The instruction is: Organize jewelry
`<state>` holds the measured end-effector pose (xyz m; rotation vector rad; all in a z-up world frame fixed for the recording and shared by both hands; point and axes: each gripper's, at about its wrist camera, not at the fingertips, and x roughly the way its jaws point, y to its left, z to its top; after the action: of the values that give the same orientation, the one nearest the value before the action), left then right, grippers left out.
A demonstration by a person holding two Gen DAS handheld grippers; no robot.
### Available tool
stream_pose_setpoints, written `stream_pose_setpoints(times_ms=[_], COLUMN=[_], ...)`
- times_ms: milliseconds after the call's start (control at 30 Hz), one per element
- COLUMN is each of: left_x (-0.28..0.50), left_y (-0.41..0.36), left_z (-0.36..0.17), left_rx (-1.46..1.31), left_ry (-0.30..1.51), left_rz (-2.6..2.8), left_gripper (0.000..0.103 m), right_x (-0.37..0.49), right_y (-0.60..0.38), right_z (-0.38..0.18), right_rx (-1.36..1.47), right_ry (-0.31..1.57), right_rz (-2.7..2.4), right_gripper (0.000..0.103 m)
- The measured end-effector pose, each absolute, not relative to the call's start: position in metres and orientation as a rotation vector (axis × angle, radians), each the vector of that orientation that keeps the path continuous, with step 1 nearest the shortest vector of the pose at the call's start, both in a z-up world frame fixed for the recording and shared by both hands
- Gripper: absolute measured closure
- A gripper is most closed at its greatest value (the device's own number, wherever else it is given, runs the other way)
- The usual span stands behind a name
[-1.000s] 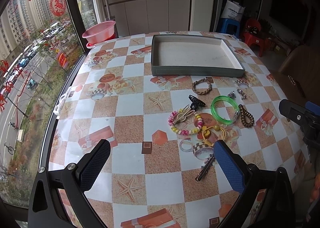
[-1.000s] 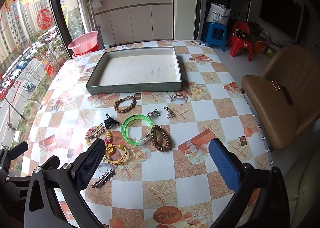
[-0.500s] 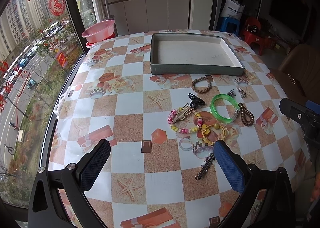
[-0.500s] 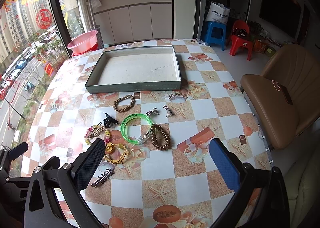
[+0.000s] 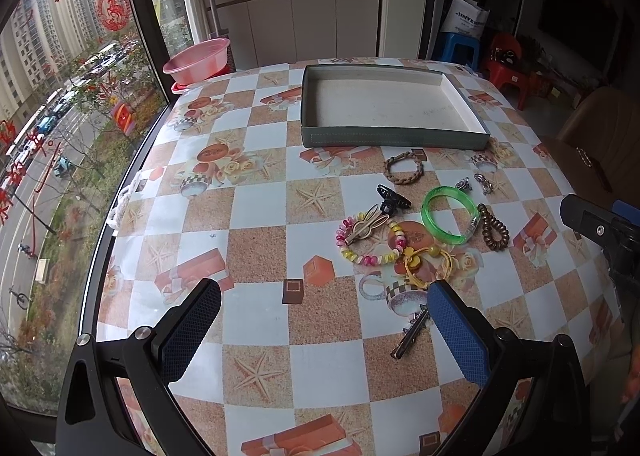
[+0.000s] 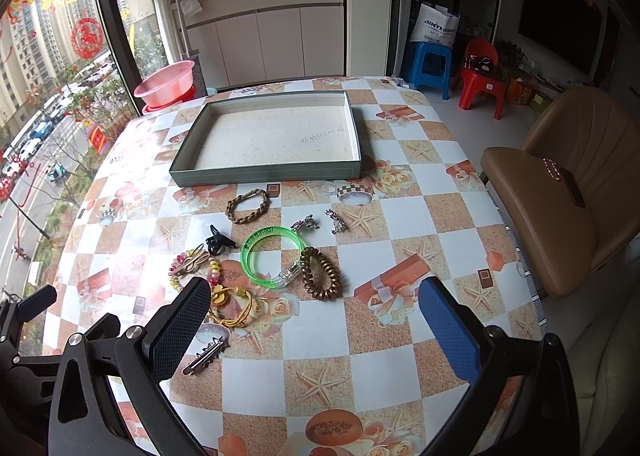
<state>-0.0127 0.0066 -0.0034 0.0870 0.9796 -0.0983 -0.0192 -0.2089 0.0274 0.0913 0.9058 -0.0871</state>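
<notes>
A: Where are we? Gripper states?
B: Left gripper point(image 5: 320, 304) and right gripper point(image 6: 314, 302) both spread wide, holding nothing, above the near part of the table point(image 5: 260, 200).
A: Jewelry?
B: All loose on the table, none in the tray point(image 6: 352, 172). We see the green bangle point(image 6: 270, 256) touching the brown coil hair tie point(image 6: 322, 274), the braided bracelet point(image 6: 247, 206) near the tray's front wall, the beaded bracelet point(image 5: 370, 240), and a dark hair clip point(image 6: 204, 356) nearest us.
A: Tray?
B: Far side, bare inside.
</notes>
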Motion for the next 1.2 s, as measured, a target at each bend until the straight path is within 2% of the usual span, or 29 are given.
stream_pose_setpoints(times_ms=[800,1100,1200], left_x=[-0.011,0.01,0.022], left_y=[0.011,0.019,0.021], left_z=[-0.012,-0.023,-0.031], left_rx=[0.084,0.074,0.08], left_ry=[1.013,1.112,1.144], left_rz=[-0.102,-0.128,-0.144], left_gripper=[0.0,0.0,0.0], right_x=[-0.019,-0.019,-0.014], right_y=[-0.209,-0.216,-0.219], right_z=[0.025,0.017,0.012], right_rx=[0.102,0.161,0.159], right_ry=[0.923,1.008,1.088], right_rz=[-0.084,-0.066,-0.089], right_gripper=[0.0,0.0,0.0])
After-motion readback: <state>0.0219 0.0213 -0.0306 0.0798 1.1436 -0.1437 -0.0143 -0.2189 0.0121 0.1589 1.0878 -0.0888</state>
